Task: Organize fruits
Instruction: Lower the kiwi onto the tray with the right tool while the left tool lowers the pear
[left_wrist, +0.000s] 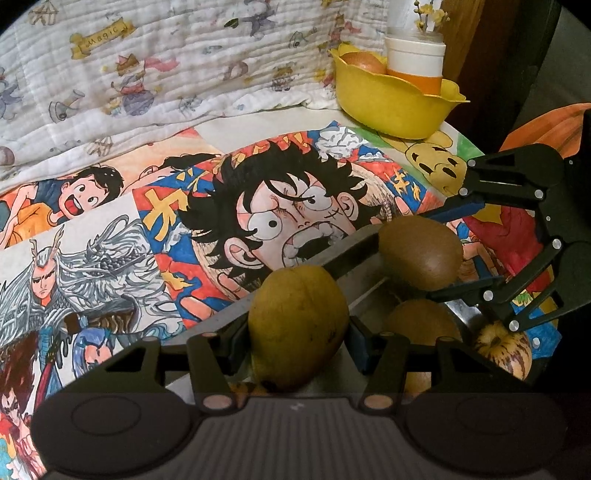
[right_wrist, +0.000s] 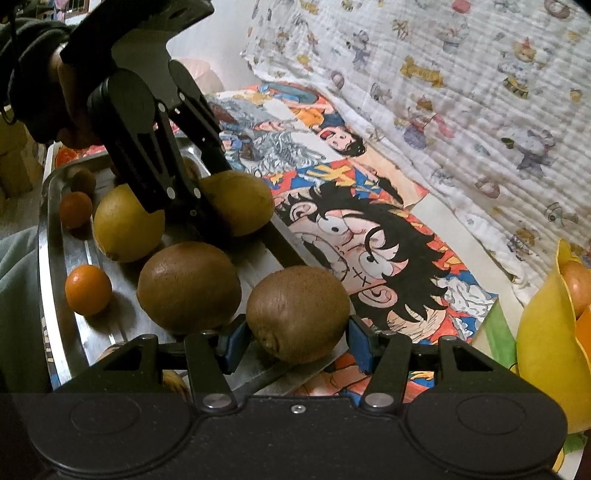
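Note:
My left gripper (left_wrist: 298, 343) is shut on a yellow-green fruit (left_wrist: 299, 317), its blue pads pressing on both sides. The right wrist view shows that gripper (right_wrist: 207, 195) and the same fruit (right_wrist: 240, 208) over the far edge of a metal tray (right_wrist: 55, 258). My right gripper (right_wrist: 295, 345) is shut on a brown kiwi (right_wrist: 297, 314) at the tray's near corner. In the left wrist view it (left_wrist: 443, 251) comes in from the right, still holding that kiwi (left_wrist: 421, 251). A second kiwi (right_wrist: 188, 288), another yellow fruit (right_wrist: 127, 223) and two small oranges (right_wrist: 88, 290) lie in the tray.
A yellow bowl (left_wrist: 391, 103) stands at the back right of the table, holding a round orange-brown fruit (left_wrist: 364, 62) and a white cup (left_wrist: 413, 55). A striped fruit (left_wrist: 502, 350) lies beside the tray. Cartoon drawings cover the table, and a printed quilt (left_wrist: 147, 74) hangs behind it.

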